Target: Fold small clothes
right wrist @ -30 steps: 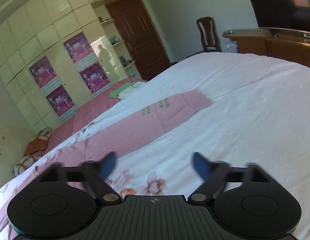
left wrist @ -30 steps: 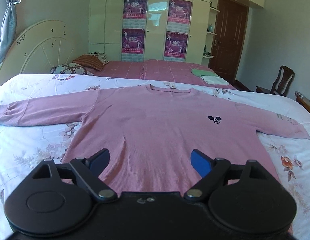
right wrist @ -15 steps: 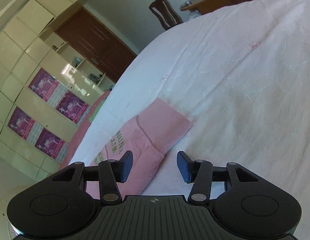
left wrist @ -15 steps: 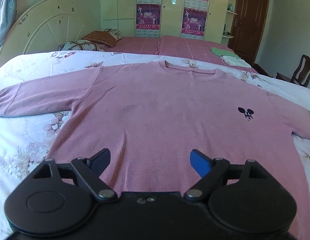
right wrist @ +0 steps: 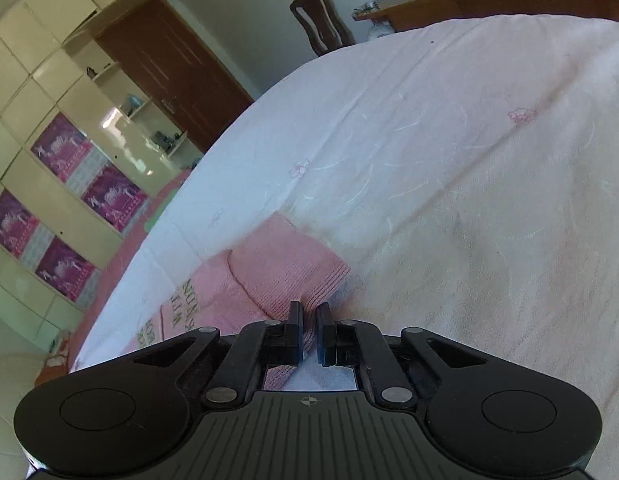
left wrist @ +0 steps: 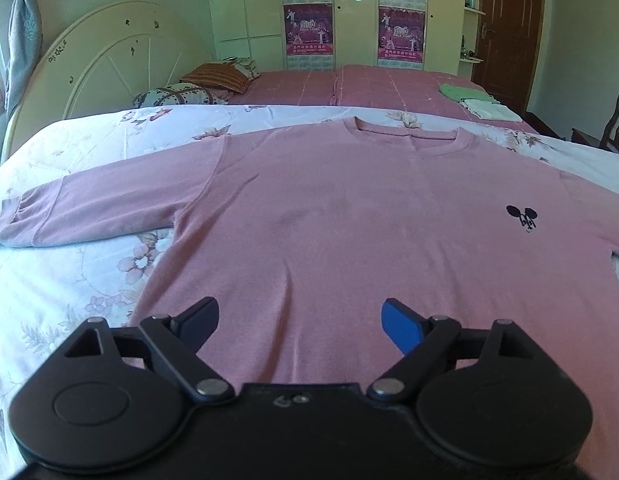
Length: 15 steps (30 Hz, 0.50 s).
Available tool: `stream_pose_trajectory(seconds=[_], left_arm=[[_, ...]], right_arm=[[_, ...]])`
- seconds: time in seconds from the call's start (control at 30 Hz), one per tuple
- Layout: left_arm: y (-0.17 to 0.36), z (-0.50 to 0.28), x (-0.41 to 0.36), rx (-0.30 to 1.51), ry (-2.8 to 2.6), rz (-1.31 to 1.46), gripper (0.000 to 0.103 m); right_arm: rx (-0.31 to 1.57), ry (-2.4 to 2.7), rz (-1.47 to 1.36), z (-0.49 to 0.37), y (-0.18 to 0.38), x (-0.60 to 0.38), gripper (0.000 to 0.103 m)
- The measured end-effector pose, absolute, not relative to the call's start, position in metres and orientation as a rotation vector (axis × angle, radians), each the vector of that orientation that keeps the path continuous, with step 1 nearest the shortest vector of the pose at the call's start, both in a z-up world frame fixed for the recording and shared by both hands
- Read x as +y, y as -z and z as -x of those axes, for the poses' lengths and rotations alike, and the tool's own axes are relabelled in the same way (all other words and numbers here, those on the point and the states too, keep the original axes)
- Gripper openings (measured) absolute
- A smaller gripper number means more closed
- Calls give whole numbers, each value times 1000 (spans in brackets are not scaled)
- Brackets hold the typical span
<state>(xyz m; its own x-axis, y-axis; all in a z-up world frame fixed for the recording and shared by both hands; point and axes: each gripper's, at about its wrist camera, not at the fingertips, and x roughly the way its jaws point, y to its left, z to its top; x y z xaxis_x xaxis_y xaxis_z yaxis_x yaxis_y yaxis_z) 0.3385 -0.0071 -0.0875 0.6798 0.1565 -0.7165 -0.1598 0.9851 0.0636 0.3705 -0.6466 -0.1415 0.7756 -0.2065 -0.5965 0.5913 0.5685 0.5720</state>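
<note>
We see a pink long-sleeved sweater (left wrist: pixel 349 216) spread flat on the floral bedsheet (left wrist: pixel 61 280). Our left tongs (left wrist: pixel 299 322) hover apart over its near hem; our right tongs (right wrist: pixel 308 320) pinch its ribbed cuff (right wrist: pixel 293 268).

Left wrist: low over sweater (left wrist: pixel 349 216) hem, facing collar at 12. Right wrist: tilted, very near cuff (right wrist: pixel 285 268) at 12. Shared: sweater, wardrobe (left wrist: pixel 349 12).

Black left hand-held gripper (left wrist: pixel 299 320), blue finger pads (left wrist: pixel 399 326), silver pivot screws, round side discs
</note>
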Motion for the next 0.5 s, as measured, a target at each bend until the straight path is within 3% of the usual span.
stream_pose_trajectory(seconds=[0.27,0.5], left_arm=[[91,-318,33,806,-213,51,90],[98,-315,72,800,-193,101,90]], right_arm=[[503,398,-634,-377,106,-576,5],[521,161,-517,-390,83,-442,5]])
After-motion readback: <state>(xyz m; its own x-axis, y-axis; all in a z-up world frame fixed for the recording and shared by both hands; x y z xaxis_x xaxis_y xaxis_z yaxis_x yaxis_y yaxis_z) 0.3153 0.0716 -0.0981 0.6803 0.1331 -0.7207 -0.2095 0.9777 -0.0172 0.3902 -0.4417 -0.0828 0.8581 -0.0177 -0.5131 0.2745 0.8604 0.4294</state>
